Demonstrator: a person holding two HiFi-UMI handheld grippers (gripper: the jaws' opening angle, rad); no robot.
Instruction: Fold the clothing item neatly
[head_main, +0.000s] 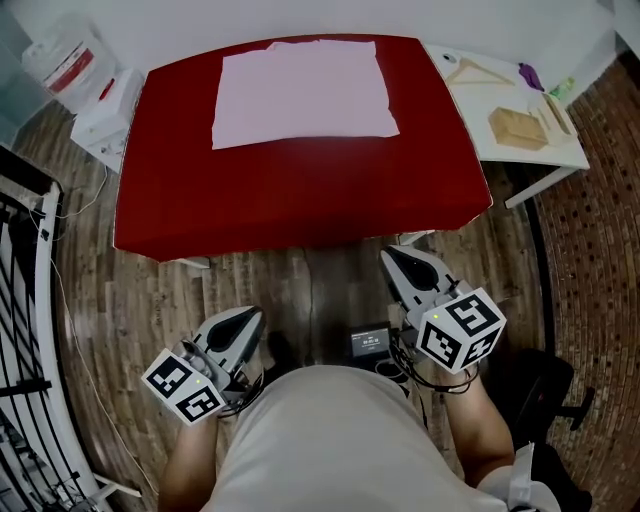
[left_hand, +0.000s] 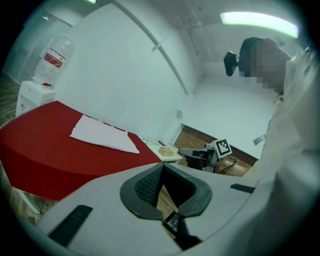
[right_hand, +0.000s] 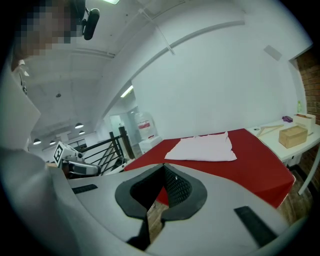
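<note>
Lying flat on red table (head_main: 300, 205): pink garment (head_main: 300, 92).
Left gripper (head_main: 245, 322) and right gripper (head_main: 398, 262) are held off the table, jaws pressed together, empty.

A pale pink garment (head_main: 303, 92) lies flat in a neat, roughly square fold on the far half of the red-covered table (head_main: 300, 195), touching nothing else.

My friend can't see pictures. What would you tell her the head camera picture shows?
A pale pink cloth lies flat in a neat rectangle on the far part of a red table. Nearer, above the wooden floor, the left gripper and the right gripper are both shut and empty, short of the table.
</note>
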